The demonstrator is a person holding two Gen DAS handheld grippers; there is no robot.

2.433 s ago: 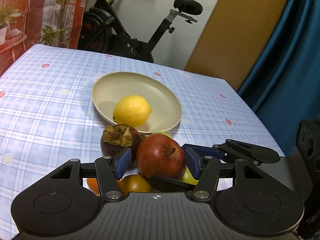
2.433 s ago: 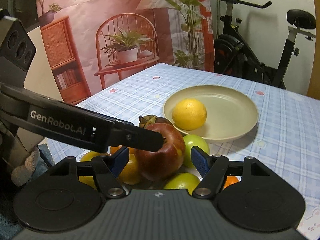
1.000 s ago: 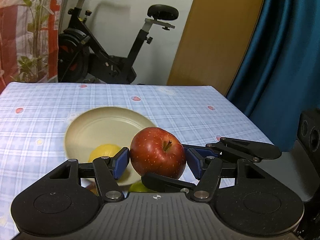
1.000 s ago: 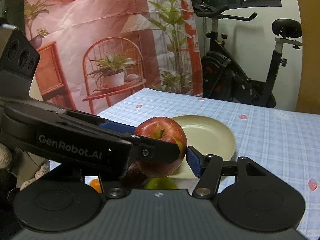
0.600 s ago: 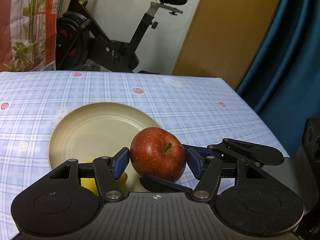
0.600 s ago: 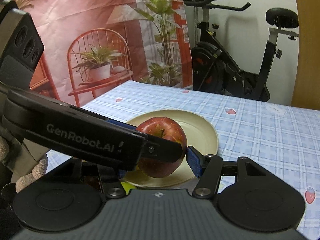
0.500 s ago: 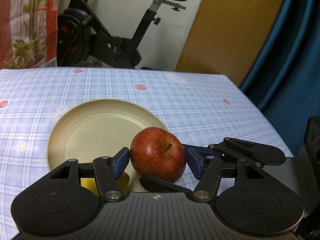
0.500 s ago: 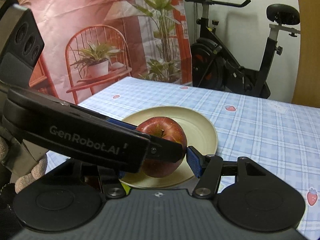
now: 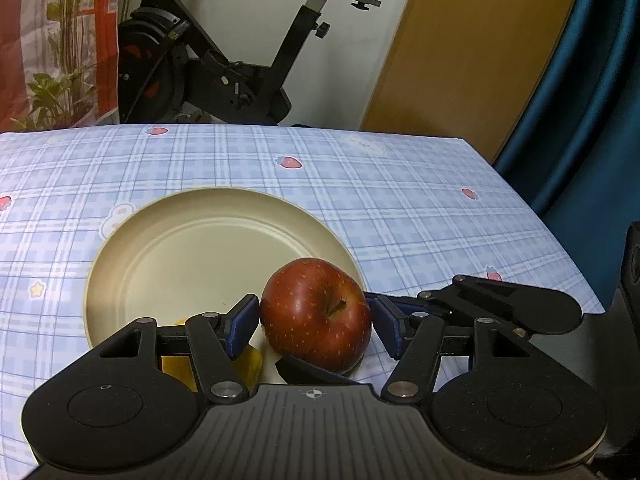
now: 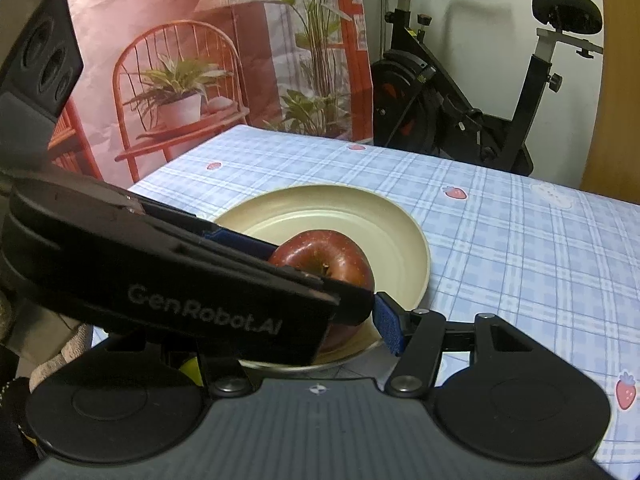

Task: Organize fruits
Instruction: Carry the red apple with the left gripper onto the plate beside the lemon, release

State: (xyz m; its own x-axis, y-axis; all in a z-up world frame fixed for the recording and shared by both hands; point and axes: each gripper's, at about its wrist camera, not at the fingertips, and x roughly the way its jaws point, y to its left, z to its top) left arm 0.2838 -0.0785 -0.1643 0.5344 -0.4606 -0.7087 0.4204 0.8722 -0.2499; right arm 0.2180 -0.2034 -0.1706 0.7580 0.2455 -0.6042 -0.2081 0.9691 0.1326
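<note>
Apple (image 9: 316, 316) in both tools, seemingly over plate (image 9: 192, 248)

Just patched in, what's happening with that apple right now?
A person is working two handheld grippers together on one red apple. The left gripper has its blue pads on the apple's sides, and the right gripper closes on it crosswise. The apple sits at the near edge of the cream plate, where a yellow fruit lies mostly hidden behind the left gripper. Whether the apple already rests on the plate is unclear.
</note>
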